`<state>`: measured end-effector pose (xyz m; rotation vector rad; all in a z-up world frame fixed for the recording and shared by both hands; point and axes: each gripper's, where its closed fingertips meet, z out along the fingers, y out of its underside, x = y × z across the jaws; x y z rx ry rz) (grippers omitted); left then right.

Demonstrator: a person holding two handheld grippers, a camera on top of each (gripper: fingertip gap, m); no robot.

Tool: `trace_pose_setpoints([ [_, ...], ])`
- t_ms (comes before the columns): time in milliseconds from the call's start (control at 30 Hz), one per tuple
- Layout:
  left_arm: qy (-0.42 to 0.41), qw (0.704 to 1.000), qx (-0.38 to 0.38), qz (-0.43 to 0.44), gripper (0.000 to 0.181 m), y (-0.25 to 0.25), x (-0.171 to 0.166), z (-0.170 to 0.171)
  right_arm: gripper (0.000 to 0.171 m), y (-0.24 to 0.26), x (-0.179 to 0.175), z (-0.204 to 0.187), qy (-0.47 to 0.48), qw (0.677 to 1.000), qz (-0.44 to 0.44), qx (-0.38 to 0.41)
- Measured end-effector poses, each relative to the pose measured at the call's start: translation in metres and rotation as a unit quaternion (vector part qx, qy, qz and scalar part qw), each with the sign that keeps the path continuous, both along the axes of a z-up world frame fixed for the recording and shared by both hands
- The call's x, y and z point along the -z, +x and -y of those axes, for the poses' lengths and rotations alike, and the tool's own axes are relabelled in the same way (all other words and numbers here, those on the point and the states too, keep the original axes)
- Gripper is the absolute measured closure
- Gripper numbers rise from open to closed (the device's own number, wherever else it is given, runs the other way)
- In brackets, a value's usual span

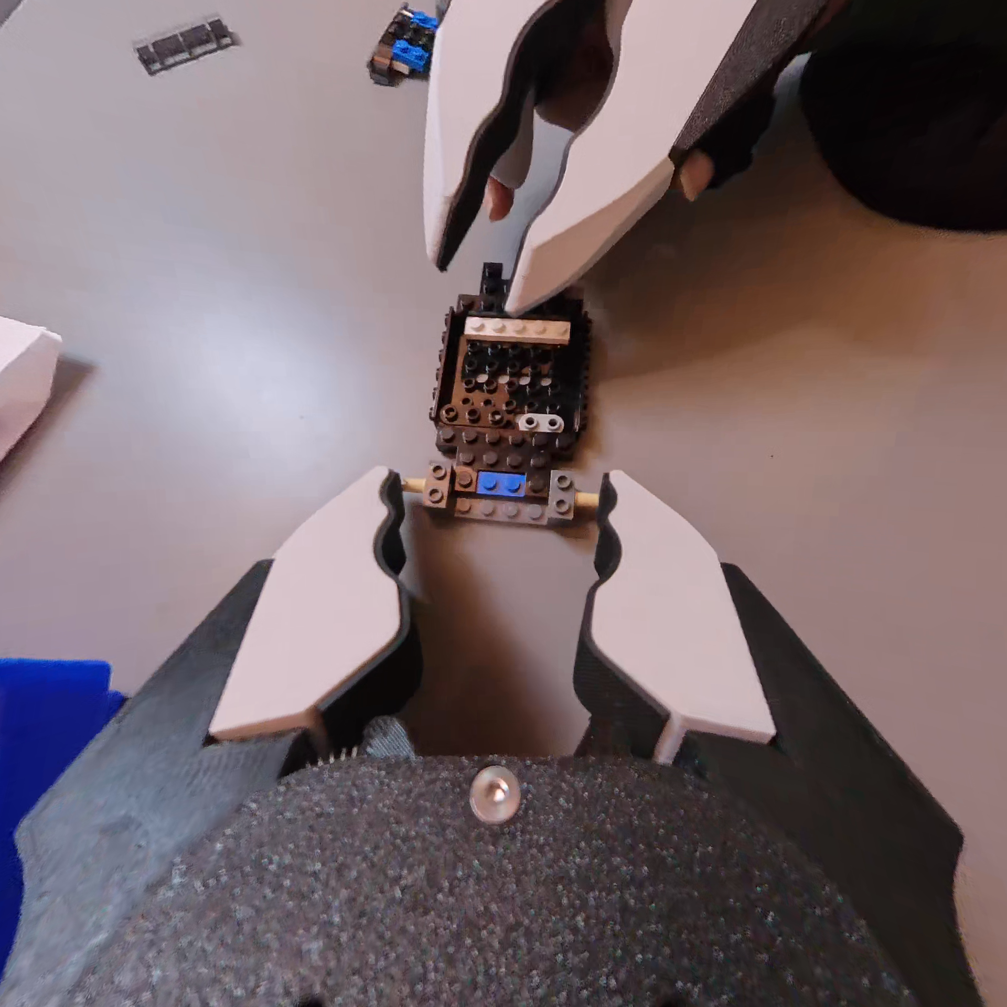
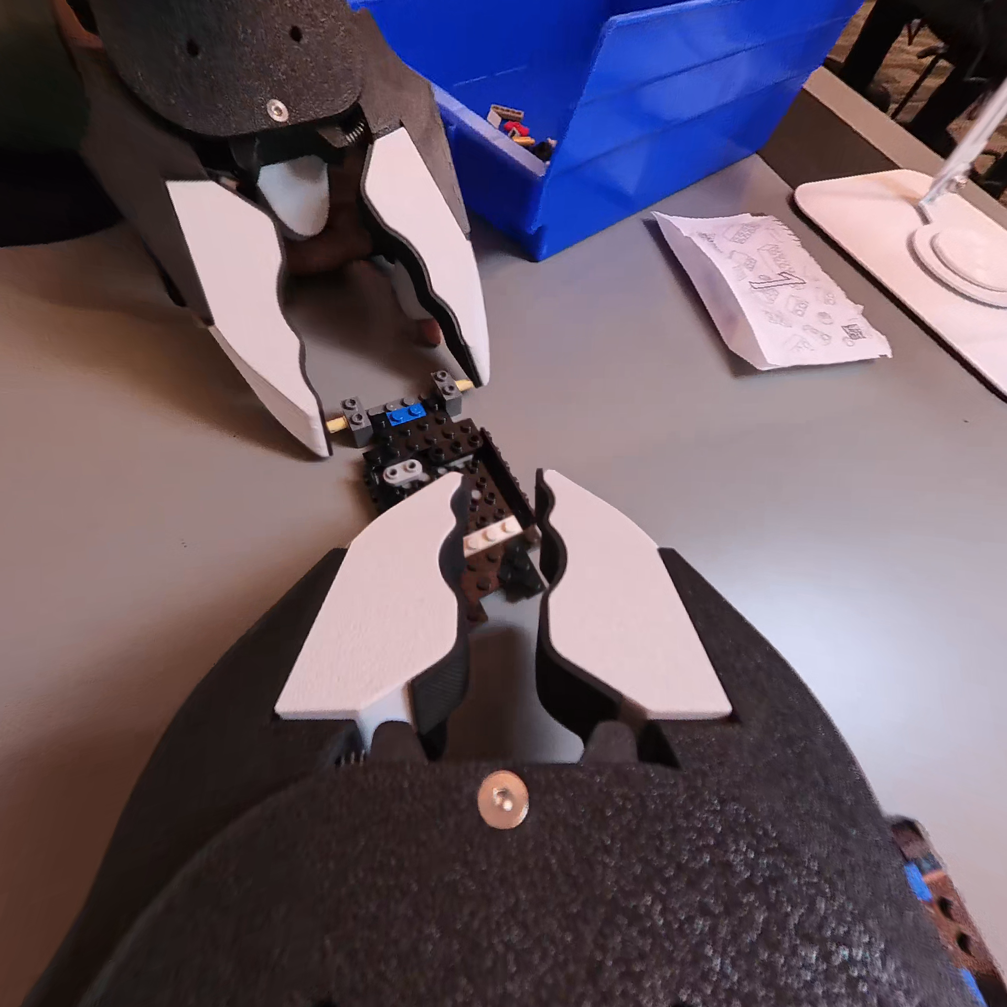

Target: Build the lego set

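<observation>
The brick model (image 1: 509,414), a mostly black studded build with a white strip, a small grey plate and a blue plate, lies flat on the grey table (image 1: 218,327), at the centre of both wrist views.

The left gripper (image 1: 498,485) is clamped across the model's near end: its two tips press on the tan axle pins that stick out at 3 and 9 o'clock of the grey crosspiece.

The right gripper (image 2: 498,485) comes in from 12 o'clock in the left view. Its jaws are parted and straddle the far end by the white strip. One tip seems to rest on the black wall; I cannot tell whether it grips anything.

Risks, as I judge them: the pins are thin and round, so the left tips could slip off and let the model pivot. Pressure from the right tip on the upright wall could pop bricks loose.

Farther out:
- a blue bin (image 2: 626,109) with loose bricks at 12 o'clock in the right view;
- a printed paper bag (image 2: 774,289) at 2 o'clock;
- a second small brick cluster (image 1: 406,46) at 11 o'clock in the left view.

None of these blocks either gripper.
</observation>
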<state>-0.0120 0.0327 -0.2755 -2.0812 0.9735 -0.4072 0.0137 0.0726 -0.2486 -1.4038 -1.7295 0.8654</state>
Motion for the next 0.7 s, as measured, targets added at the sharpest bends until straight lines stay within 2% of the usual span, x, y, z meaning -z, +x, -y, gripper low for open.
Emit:
trace_pose_setpoints([
  [200, 0.01, 1.0, 0.021, -0.01, 0.114, 0.003, 0.0, 0.003, 0.148, -0.006, 0.009, 0.011, 0.022, 0.999, 0.028, -0.024],
  [333, 0.018, 0.999, 0.044, -0.01, 0.114, 0.005, -0.001, 0.008, 0.129, -0.007, 0.02, 0.017, 0.041, 0.992, 0.092, -0.069],
  [700, 0.019, 0.996, 0.085, -0.004, 0.114, 0.006, -0.002, 0.018, 0.137, -0.015, 0.024, 0.036, 0.078, 0.954, 0.183, -0.223],
])
